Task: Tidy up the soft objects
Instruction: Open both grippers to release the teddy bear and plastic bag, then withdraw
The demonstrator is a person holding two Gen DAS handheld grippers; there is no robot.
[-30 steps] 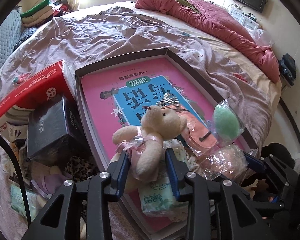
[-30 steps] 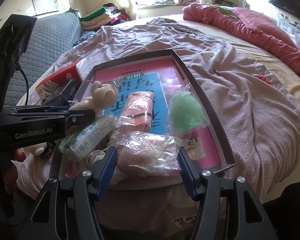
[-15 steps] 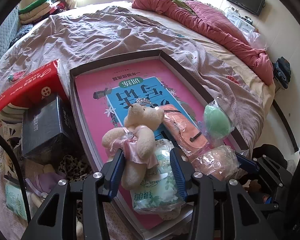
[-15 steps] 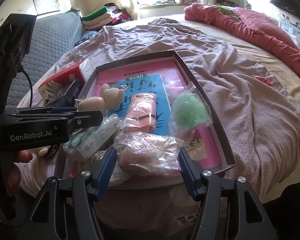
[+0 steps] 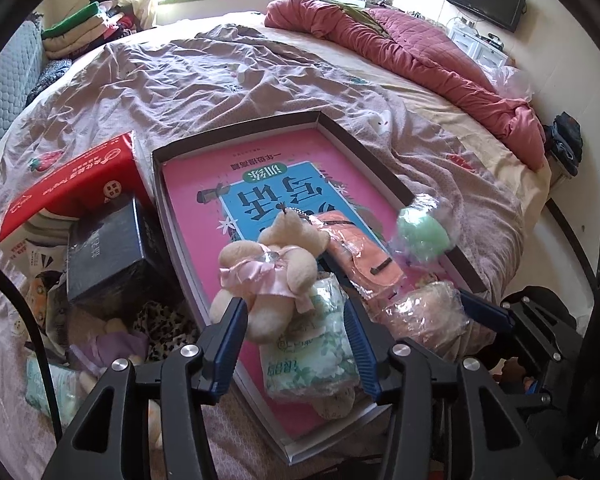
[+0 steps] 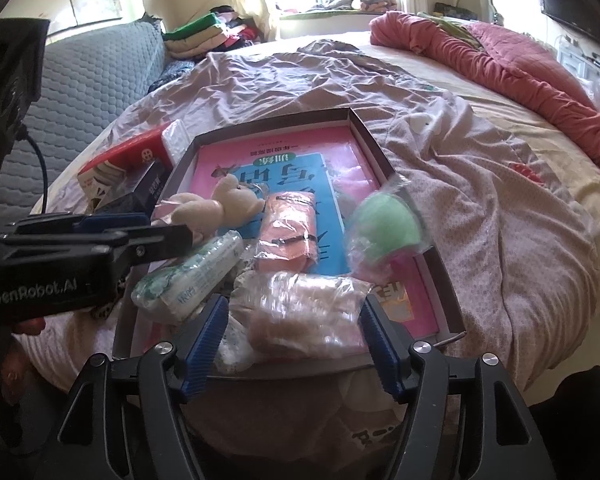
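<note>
Left gripper [image 5: 294, 326] has just been opening; its jaws now stand released around the teddy bear [image 5: 274, 270], which lies in the shallow box [image 5: 380, 176]. Right gripper [image 6: 292, 334], also opening, straddles the bagged plush [image 6: 304, 310], pads clear. Best withdrawn straight back; box walls crowd sideways, open bedspread [image 6: 480, 208] lies rightward.

A small cream teddy bear [image 5: 272, 276] in a pink dress lies on its back in the flat box [image 5: 360, 156]. Just beside it lies a soft pack of tissues [image 5: 312, 356] with green leaves. Near them are an orange pouch [image 5: 364, 256], a fluffy green ball [image 5: 422, 234] in clear wrap, and a bagged pinkish bundle [image 6: 304, 312].
</note>
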